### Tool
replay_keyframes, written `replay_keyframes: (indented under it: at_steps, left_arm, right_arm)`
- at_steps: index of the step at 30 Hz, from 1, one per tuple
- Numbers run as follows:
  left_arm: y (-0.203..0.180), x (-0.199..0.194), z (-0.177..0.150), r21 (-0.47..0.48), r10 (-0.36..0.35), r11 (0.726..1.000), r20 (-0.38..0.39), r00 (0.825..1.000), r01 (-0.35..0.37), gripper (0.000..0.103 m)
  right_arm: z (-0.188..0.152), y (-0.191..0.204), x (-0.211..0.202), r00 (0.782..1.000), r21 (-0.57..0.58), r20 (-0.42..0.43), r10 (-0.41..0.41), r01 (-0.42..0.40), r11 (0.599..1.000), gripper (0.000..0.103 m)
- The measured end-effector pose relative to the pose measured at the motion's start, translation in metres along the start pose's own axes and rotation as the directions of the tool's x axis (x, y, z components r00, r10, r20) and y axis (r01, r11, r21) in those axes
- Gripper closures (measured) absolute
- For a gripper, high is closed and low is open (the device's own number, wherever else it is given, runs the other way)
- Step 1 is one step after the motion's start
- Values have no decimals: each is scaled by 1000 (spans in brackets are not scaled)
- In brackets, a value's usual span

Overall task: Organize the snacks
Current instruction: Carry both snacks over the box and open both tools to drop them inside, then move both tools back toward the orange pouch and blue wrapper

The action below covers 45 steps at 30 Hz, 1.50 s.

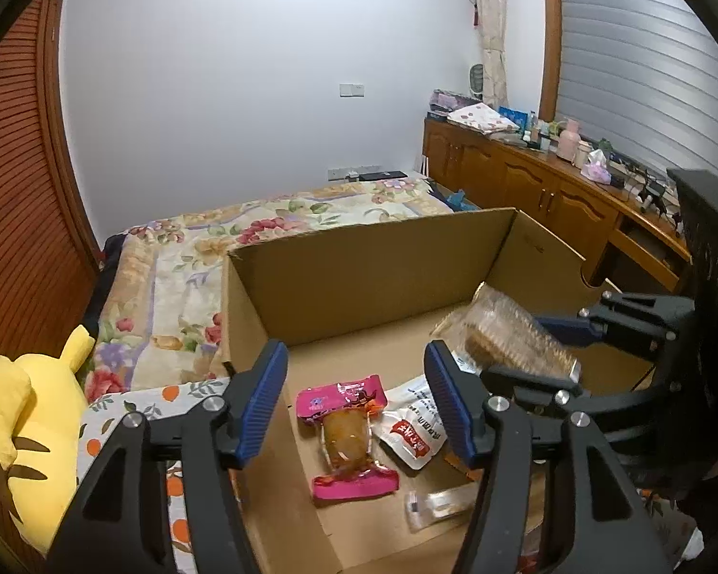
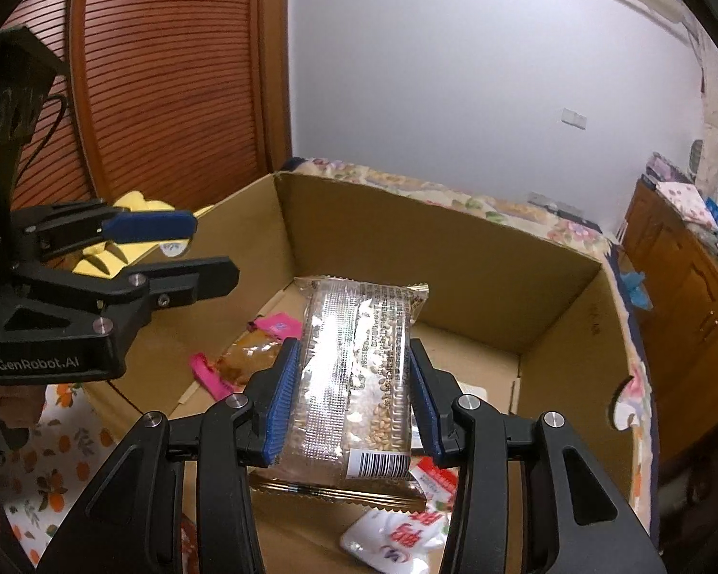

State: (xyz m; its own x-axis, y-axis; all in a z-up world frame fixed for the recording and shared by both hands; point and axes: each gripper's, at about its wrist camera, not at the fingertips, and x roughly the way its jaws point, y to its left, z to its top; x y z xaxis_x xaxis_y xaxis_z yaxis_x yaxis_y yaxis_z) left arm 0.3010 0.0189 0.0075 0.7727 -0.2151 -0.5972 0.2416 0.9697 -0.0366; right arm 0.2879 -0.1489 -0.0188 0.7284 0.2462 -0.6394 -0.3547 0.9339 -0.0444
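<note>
Claw [image 2: 349, 402] grips barcoded packet [image 2: 354, 382].

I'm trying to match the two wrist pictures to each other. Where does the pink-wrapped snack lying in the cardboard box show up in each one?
Left wrist view: the pink-wrapped snack lies on the box floor, low and centre, between the left claw's fingers.
Right wrist view: the same snack is left of centre, partly hidden behind the clear grain-bar packet held by the right claw.
Shared landmark: the cardboard box far wall.
</note>
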Motion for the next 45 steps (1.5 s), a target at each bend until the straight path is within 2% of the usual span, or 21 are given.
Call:
replay_keyframes:
  at_steps: [4, 9, 13, 15, 19, 32, 38, 45]
  left_arm:
    - [6, -6, 0, -7, 8, 1000, 11, 1000, -8, 41]
    - [11, -14, -3, -8, 16, 1000, 30, 999, -16, 32]
    - [14, -18, -5, -13, 14, 1000, 33, 999, -14, 31]
    - [15, -20, -6, -13, 16, 1000, 33, 999, -16, 31]
    - [16, -27, -8, -22, 11, 1000, 36, 999, -10, 31]
    - [-5, -68, -32, -1, 5, 1000, 52, 999, -5, 28]
    - [-14, -84, -50, 4, -4, 1000, 49, 999, 3, 28]
    - [-20, -86, -72, -5, -18, 1000, 23, 1000, 18, 27]
  right_arm:
    - [1, 7, 2, 1000, -4, -7, 22, -22, 1000, 59]
    - [2, 13, 9, 999, -4, -22, 44, -44, 999, 57]
    - [1, 17, 13, 998, -2, -34, 58, -58, 998, 55]
    - [0, 19, 14, 998, -9, -39, 48, -48, 999, 49]
    - [-1, 16, 9, 998, -3, -31, 49, -50, 999, 49]
    - [-10, 19, -52, 999, 11, 33, 39, -39, 999, 47]
    - [-28, 28, -78, 998, 3, 50, 35, -35, 999, 46]
    - [-55, 31, -93, 999, 5, 31, 37, -37, 999, 44]
